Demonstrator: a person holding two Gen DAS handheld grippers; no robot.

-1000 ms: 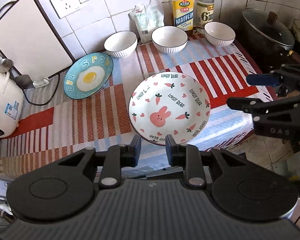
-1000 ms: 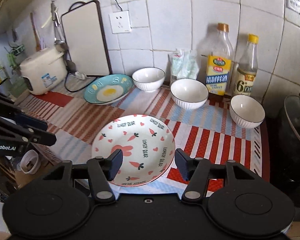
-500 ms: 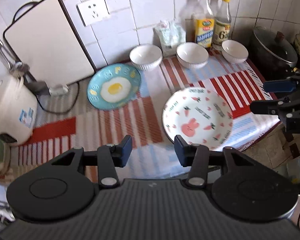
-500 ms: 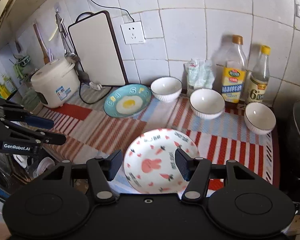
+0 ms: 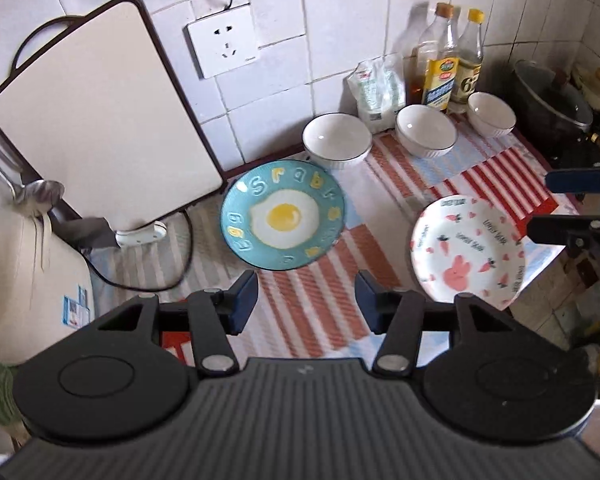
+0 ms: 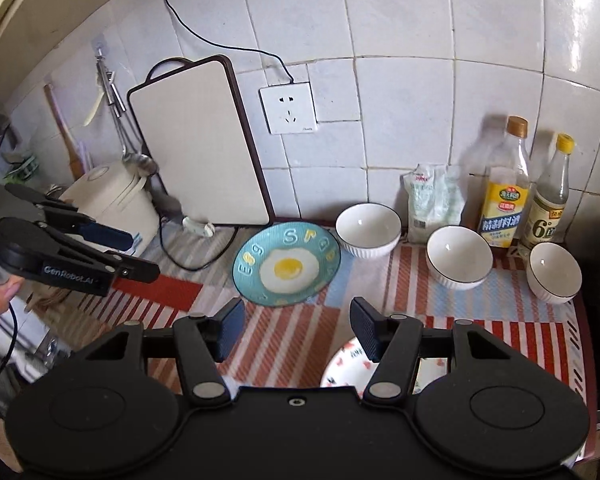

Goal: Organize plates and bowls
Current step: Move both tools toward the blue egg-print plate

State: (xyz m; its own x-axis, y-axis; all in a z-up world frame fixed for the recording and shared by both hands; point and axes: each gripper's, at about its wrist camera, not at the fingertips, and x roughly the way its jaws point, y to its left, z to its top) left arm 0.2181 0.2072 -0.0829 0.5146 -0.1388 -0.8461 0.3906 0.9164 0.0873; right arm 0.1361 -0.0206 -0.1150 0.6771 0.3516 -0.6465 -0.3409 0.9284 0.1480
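Covering the desk (image 5: 312, 320), a striped cloth in red, white and pale blue. Leaning against the tiled wall at far left, a cream cutting board (image 5: 96, 120); beside it at left, a white rice cooker (image 6: 112, 204). Lying flat near the desk's middle, a blue egg plate (image 5: 283, 216); at the near right edge, a white rabbit plate (image 5: 466, 248), slightly over the lip. Standing in a row along the far side, three white bowls (image 5: 337, 140), (image 5: 426, 130), (image 5: 491, 114), with two bottles (image 5: 440, 64) behind. Hovering above the cloth, left hand-held gripper (image 5: 306, 294), released, jaws just opened wider, nothing between. Hovering likewise, right hand-held gripper (image 6: 298, 330), released and empty, rabbit plate just beneath its right finger.
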